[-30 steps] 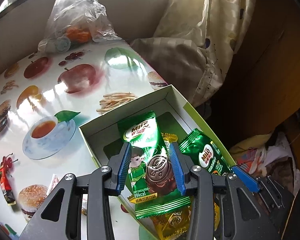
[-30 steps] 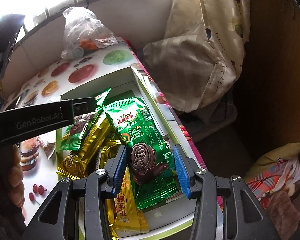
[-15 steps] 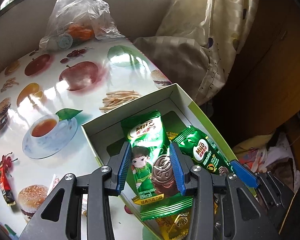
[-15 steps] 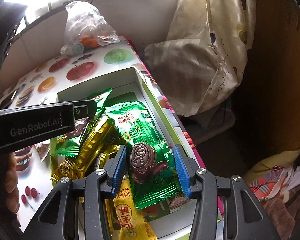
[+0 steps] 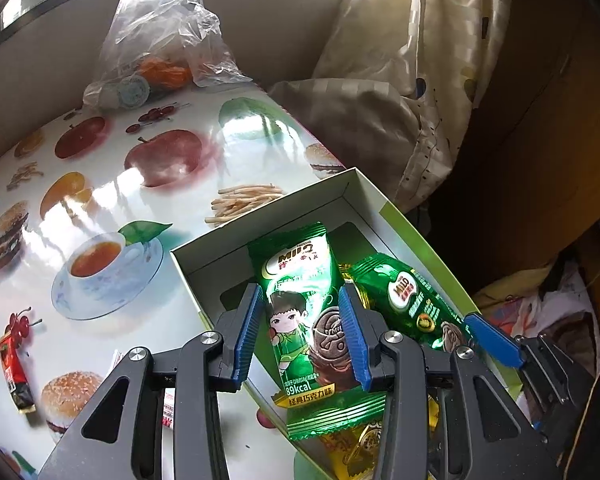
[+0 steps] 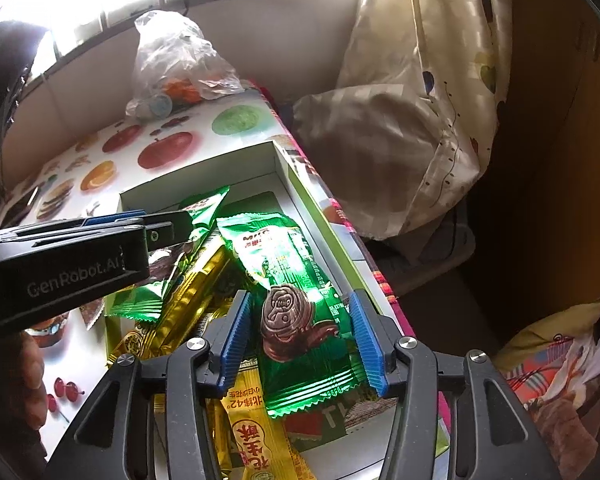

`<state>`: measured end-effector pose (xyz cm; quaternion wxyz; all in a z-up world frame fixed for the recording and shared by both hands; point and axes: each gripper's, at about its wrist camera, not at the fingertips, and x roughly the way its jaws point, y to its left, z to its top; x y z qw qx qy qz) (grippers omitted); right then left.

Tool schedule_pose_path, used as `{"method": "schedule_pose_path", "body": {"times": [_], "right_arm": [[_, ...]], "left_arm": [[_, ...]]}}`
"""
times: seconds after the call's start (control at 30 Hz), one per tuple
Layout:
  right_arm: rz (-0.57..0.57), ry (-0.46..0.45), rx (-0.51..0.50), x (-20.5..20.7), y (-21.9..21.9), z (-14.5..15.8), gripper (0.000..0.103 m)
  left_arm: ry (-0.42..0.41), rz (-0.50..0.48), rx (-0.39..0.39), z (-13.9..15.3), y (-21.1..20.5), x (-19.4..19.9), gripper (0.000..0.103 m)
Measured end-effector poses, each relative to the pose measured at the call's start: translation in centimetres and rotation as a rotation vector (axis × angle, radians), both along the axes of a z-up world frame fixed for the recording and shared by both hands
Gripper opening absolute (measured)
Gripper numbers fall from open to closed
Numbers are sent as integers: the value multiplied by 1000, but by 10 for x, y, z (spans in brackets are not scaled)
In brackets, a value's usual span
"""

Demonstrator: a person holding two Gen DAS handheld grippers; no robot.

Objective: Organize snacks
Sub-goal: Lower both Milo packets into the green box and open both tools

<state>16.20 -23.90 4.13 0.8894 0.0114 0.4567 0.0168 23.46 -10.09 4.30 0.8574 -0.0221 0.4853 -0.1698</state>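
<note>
lying inside the open white box [image 5: 354,194], a green milo packet [image 5: 306,312] with a cartoon boy printed on it sits lengthwise between the blue pads of the left gripper [image 5: 304,332]. the pads stand apart on either side of it; whether they touch the wrapper's edges cannot be told. just to its right a second green milo packet [image 5: 410,300] lies angled along the box's green-edged right wall, and in the right wrist view this same packet [image 6: 296,300] sits between the spread pads of the right gripper [image 6: 300,338], a gap showing on each side. under both packets lie gold wrappers [image 6: 188,300] and a yellow peanut packet [image 6: 260,428] with red characters. the left gripper [image 6: 80,256] reaches in from the left of that view, over the first green packet [image 6: 198,216]. the box rests near the right edge of a glossy tablecloth [image 5: 100,168] printed with apples, burgers and a teacup. a small red sachet [image 5: 14,372] lies on the cloth, well apart from the box. a clear plastic bag [image 5: 160,40] sits at the far end, and a cream curtain [image 5: 420,60] hangs beyond the table's edge.
</note>
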Motion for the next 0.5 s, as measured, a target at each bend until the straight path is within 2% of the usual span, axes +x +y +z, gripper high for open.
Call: {"method": "schedule_pose_path", "body": {"times": [0.13, 0.5], "right_arm": [[-1, -6, 17, -1, -1, 0, 56], [-4, -44, 43, -9, -4, 6, 58]], "left_arm": [[-5, -4, -1, 1, 0, -2, 41], [-55, -13, 5, 13, 2, -14, 42]]}}
